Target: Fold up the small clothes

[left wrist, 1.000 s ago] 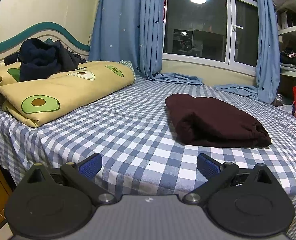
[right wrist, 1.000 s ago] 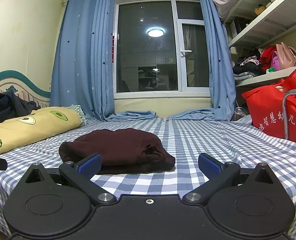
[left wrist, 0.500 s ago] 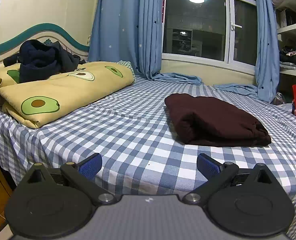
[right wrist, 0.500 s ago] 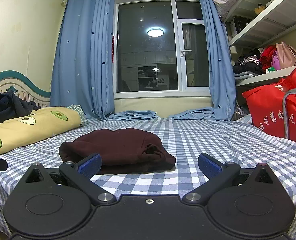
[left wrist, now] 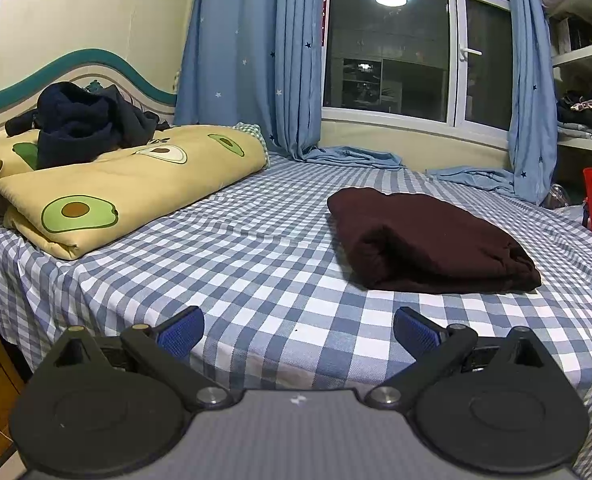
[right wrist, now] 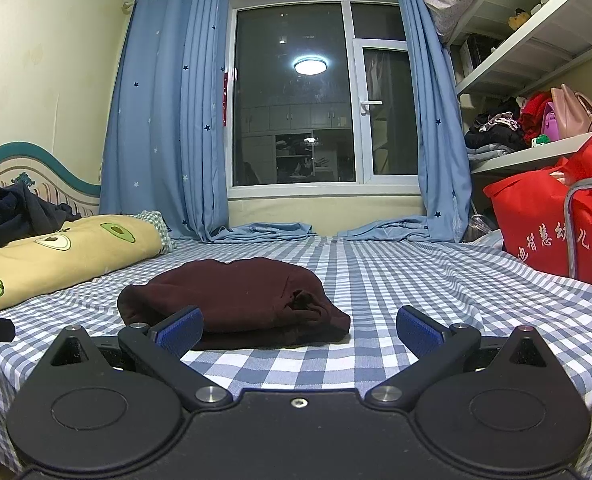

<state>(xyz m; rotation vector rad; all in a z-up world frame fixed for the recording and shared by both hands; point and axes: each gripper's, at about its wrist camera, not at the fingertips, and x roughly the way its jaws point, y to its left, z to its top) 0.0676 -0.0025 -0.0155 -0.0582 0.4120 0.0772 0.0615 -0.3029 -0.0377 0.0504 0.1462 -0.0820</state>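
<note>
Garment: a maroon garment (left wrist: 428, 236) lies on the checked bed (left wrist: 224, 264), already folded into a thick pad; its rounded fold faces the left gripper, its bunched loose end (right wrist: 308, 304) faces the right one.
Left gripper (left wrist: 298, 326): jaws spread wide, nothing between them, low at the bed's near edge, well apart from the garment.
Right gripper (right wrist: 299, 326): jaws also wide and empty, low over the sheet, just short of the garment; its left pad (right wrist: 180, 328) overlaps the cloth in the picture, but whether they touch cannot be told.
Step, as I judge it: the fold looks nearly done; what seems left is tidying the bunched end or moving on to another piece.
Doing it well: come in flat along the sheet, pinch only the top layers at the loose end, and tuck them under without dragging the whole pad.
Risk: thick, soft fabric tends to spring open; a deep bite may also catch the sheet.
Other clothes: a dark pile (left wrist: 84, 124) sits on the avocado quilt (left wrist: 128, 184) by the headboard, apart from the work.
</note>
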